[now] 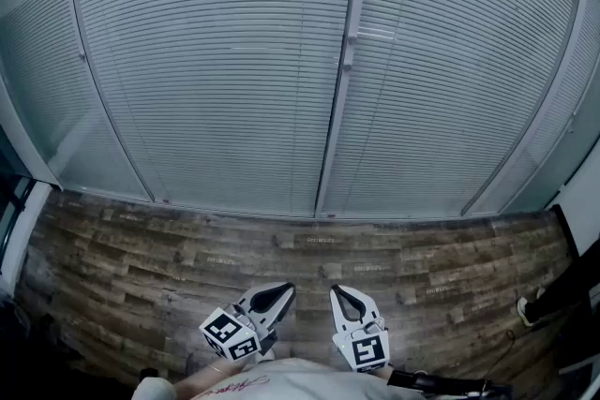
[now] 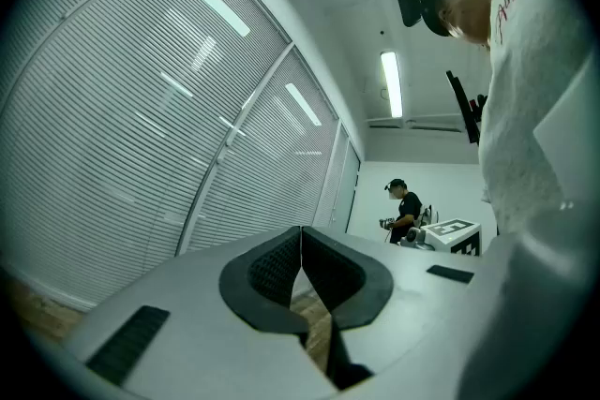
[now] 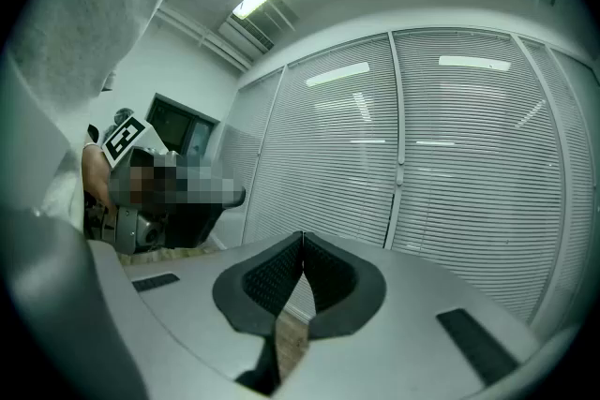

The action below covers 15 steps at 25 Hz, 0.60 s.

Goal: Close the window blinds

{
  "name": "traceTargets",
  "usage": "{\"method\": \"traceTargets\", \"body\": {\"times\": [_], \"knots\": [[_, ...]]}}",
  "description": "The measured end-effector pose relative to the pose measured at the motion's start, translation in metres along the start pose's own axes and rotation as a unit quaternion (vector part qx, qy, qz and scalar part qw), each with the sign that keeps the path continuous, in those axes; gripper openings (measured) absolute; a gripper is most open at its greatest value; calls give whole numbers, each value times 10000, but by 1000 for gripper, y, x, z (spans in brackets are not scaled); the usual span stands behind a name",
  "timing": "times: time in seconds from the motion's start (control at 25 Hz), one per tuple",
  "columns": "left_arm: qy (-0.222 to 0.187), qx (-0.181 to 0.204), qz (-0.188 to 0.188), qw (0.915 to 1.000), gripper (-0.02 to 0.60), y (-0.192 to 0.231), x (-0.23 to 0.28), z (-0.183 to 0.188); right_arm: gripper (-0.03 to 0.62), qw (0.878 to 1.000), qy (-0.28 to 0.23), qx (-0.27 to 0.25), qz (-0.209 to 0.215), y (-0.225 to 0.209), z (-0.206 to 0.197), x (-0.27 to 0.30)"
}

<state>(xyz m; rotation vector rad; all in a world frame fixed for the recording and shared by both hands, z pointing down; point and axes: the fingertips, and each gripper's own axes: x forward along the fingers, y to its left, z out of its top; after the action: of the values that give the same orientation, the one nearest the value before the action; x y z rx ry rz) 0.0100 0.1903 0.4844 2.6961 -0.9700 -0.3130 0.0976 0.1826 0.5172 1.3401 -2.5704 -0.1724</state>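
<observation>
White slatted window blinds (image 1: 234, 61) cover the whole glass wall ahead, split by a vertical frame post (image 1: 343, 70); they also fill the left gripper view as blinds (image 2: 122, 126) and the right gripper view as blinds (image 3: 469, 164). Both grippers hang low near my body, well back from the blinds. My left gripper (image 1: 286, 287) is shut with nothing in it, tips together (image 2: 301, 229). My right gripper (image 1: 335, 289) is likewise shut and empty (image 3: 302, 235). A small handle piece (image 1: 349, 51) sits on the post.
Wood-plank floor (image 1: 187, 267) runs from my feet to the blinds' base. A person in black (image 2: 405, 211) stands far off by a white wall. A dark shoe and stand (image 1: 530, 309) are at the right edge; a dark frame (image 1: 14, 201) at the left.
</observation>
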Motion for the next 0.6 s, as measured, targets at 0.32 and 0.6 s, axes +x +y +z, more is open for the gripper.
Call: {"method": "traceTargets", "body": {"times": [0.32, 0.6], "knots": [[-51, -23, -46, 10000, 18, -7, 3, -8, 18, 10000, -8, 5, 37, -3, -4, -8], [-25, 11, 30, 10000, 18, -19, 14, -9, 20, 9999, -158, 58, 5, -19, -5, -18]]}}
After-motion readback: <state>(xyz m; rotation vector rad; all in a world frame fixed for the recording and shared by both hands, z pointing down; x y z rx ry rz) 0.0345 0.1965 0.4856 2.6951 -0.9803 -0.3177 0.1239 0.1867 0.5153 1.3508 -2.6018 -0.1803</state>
